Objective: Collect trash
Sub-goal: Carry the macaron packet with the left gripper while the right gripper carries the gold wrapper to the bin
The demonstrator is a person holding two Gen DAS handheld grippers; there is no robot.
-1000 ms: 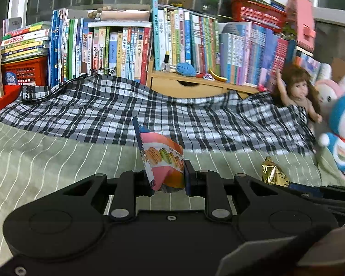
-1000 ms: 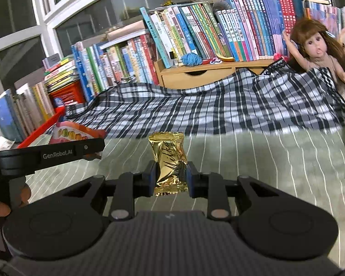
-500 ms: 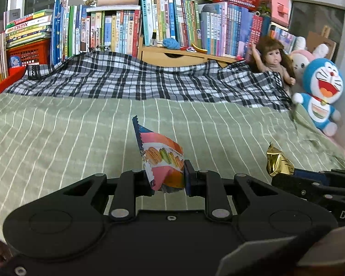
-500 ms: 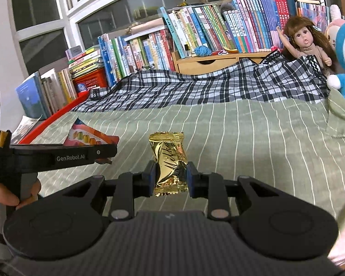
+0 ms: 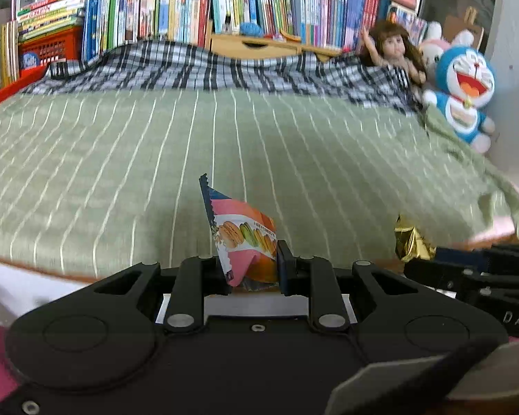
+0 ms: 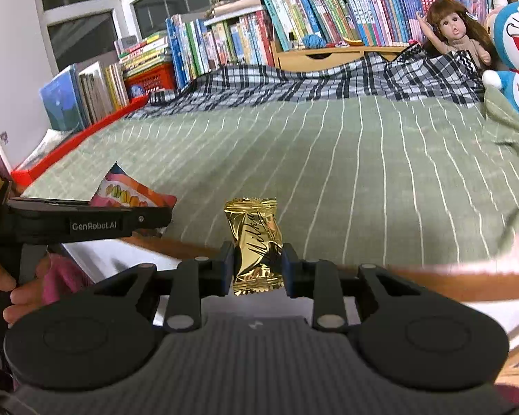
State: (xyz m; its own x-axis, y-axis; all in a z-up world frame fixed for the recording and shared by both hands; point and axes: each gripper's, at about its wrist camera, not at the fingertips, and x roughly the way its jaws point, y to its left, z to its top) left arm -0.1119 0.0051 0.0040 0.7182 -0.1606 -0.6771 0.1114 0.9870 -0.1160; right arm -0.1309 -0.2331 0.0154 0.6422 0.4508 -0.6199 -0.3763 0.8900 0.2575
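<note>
My left gripper (image 5: 251, 268) has its fingers pinched on a pink wrapper (image 5: 240, 235), my right gripper (image 6: 257, 268) has its fingers clamped on a gold wrapper (image 6: 256, 242), and my left hand (image 6: 15, 290) grips its handle.

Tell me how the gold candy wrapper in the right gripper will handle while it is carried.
The gold candy wrapper looks like thin, shiny foil, so it is probably light and somewhat slippery. It stands upright between the right gripper's fingers, so it seems to hold some shape. Its crinkled ends suggest a harder squeeze would crush it.
</note>
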